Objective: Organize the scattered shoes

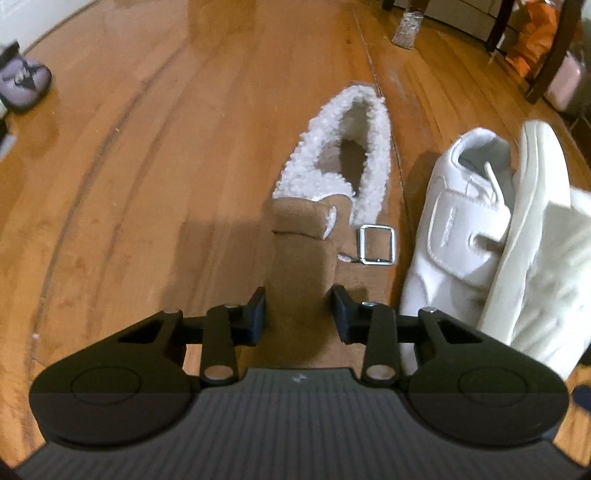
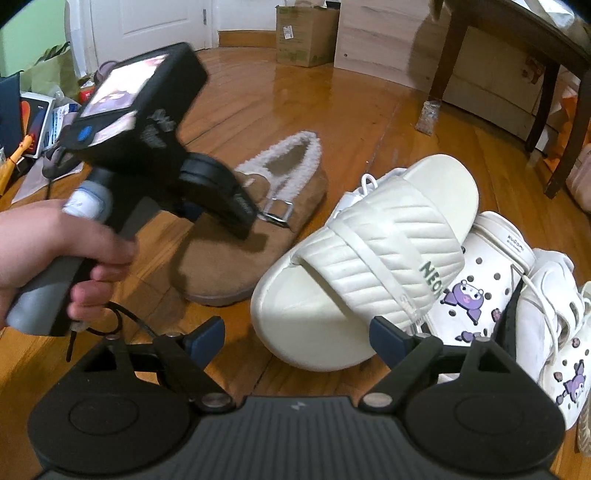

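On the wooden floor (image 1: 129,166), nearest the left wrist camera, the toe of the tan fleece-lined slipper (image 1: 301,266) is seen between the pads of the left claw (image 1: 298,314), which is narrowed around it; the left pad appears pressed on the suede, while contact on the right side cannot be told for certain. The grip is best judged firm before any lift, since soft suede can slip. The slipper's metal buckle (image 1: 375,245) is best kept clear of the pads. Just beside the slipper, a white sneaker (image 1: 454,229) and a cream slide sandal (image 2: 369,258) are piled together, with white clogs bearing purple charms (image 2: 491,295) touching them. The right claw (image 2: 297,332) is held wide apart and empty in front of the sandal. Further off, a cardboard box (image 2: 306,35) is seen by the far wall.
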{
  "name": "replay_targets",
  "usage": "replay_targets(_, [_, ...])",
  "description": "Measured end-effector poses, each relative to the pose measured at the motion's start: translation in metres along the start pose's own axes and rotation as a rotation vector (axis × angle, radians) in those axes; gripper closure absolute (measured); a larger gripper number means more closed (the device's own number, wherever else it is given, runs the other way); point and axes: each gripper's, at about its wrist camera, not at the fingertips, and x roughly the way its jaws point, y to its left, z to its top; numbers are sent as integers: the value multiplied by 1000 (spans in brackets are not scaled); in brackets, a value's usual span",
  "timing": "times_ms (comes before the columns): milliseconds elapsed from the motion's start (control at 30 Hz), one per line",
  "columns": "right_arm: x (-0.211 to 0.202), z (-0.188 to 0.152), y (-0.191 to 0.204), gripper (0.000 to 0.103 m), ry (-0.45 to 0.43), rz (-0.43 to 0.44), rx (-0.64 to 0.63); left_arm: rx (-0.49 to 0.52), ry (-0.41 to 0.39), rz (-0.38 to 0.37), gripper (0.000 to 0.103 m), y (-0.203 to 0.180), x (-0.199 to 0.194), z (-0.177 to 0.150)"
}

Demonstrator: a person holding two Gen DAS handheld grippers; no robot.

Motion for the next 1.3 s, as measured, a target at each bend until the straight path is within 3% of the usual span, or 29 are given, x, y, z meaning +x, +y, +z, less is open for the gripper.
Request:
replay_targets(133, [-3,-3,-9,16,8,-3,13,43,-43,13,68,18,-27,-29])
replay_targets(300, [-12,-12,-20,16,16,-6,43,10,-97,-25,69,43,-70,-56])
replay_targets(467, [-30,-29,-28,14,34,29,110,55,-114,-48,70,42,-106,-85])
replay_targets(567, [-39,-43,-33,14,50,53,165,100,-117,-62,77,30,-125,-106])
replay_targets(600, [-41,-50,-35,14,59,65,187,107,-114,-81,84,25,-130,-114])
replay_targets(633, [-45,-58,-36,14,68,73,205,107,-112,-97,103,21,-132,-119])
replay_targets(700, [-50,-71,-37,13,83,85,226,126,-102,-123,103,7,-138,-131])
replay_targets(767, [-52,-84,-38,13,105,93,241,109,-113,-70,102,3,-141,-135])
replay_targets(867, [-54,-102,-38,13,142,97,261,0,-130,-7,90,14,-141,-134])
replay_targets(933, [-54,-109,-37,13,158,100,270,-126,-130,-6,51,34,-135,-122])
replay_targets(1000, [-53,-117,-37,13,185,114,282,-186,-133,-9,47,45,-130,-115])
replay_targets(1067, [-52,-120,-36,13,199,127,290,-230,-139,11,36,55,-120,-102])
replay_targets(1100, [-52,-121,-35,13,203,132,292,-232,-136,22,28,55,-115,-99])
replay_targets(1167, [-51,-121,-32,13,206,128,289,-237,-135,45,26,57,-101,-91])
replay_targets(1300, [-50,-121,-31,13,214,131,287,-235,-97,65,9,60,-62,-75])
